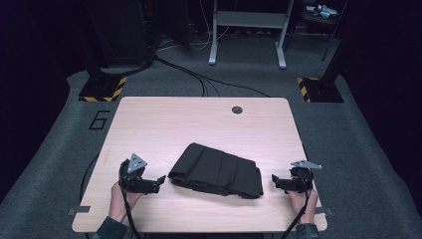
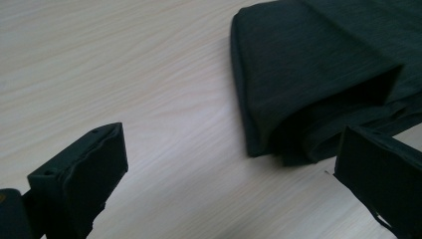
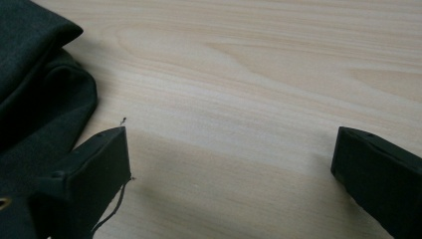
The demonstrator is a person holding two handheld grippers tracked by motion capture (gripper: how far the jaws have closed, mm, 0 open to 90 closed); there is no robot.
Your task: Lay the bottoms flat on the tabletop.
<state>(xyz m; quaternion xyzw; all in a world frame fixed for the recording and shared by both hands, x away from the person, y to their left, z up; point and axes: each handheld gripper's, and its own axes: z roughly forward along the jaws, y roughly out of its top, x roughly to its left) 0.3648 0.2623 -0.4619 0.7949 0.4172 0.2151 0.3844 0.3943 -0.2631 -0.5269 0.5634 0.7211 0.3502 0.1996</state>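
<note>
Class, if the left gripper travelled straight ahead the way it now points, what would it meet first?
Probably the folded black cloth: the left gripper points at its near end with open jaws, only bare table between them.

You get a brightly lit table (image 1: 164, 119) mid-frame against dim, dark edges; close up, soft shadows fall under the jaws, which blur slightly.

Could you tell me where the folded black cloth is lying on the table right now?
In the high view, the folded black cloth lies on the near half of the table, between the left tongs and the right tongs, touching neither.
</note>
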